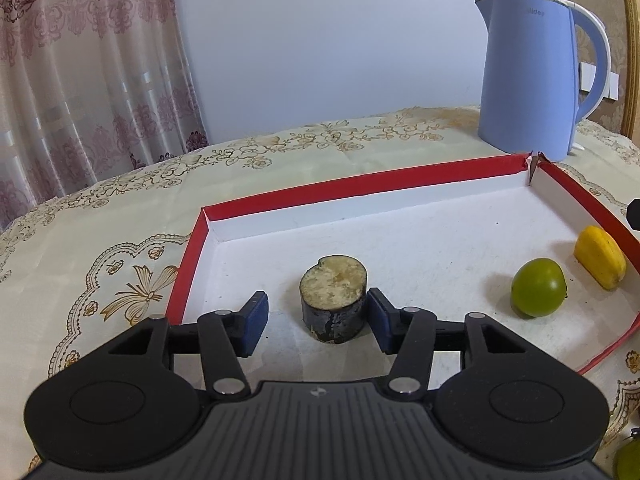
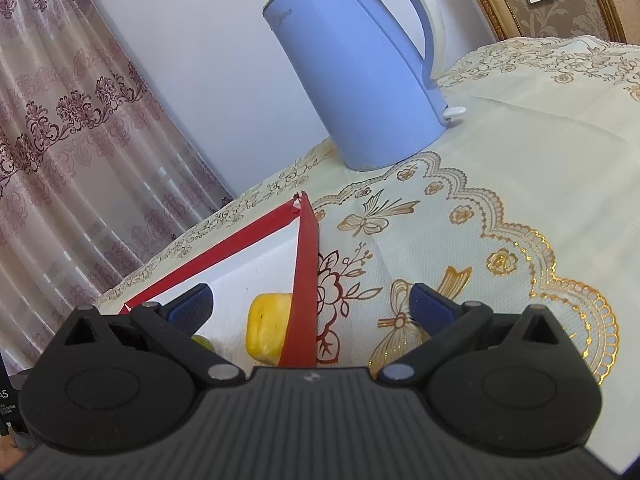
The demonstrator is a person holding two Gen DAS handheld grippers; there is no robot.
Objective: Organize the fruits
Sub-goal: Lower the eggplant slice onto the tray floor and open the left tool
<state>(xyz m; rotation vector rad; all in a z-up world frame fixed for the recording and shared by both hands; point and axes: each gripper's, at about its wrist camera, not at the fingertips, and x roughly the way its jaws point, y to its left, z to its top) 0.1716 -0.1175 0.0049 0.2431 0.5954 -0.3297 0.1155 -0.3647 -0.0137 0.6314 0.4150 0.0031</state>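
Observation:
A shallow red-rimmed box with a white floor [image 1: 280, 208] lies on the table. On its floor stand a dark cut stump-like piece with a pale top [image 1: 334, 304], a green round fruit [image 1: 538, 293] and a yellow fruit piece [image 1: 599, 263] by the right wall. My left gripper [image 1: 316, 322] is open, its blue pads on either side of the dark piece; the right pad is close to it, the left pad apart. My right gripper [image 2: 312, 312] is open and empty, straddling the box's right wall [image 2: 304, 280], with the yellow piece [image 2: 267, 328] between its pads.
A blue electric kettle [image 1: 532, 76] stands behind the box's far right corner; it also shows in the right wrist view [image 2: 360, 68]. An embroidered cream tablecloth [image 2: 500, 200] covers the table. Curtains [image 1: 80, 72] hang at the left. Another green fruit [image 1: 628, 460] lies outside the box at bottom right.

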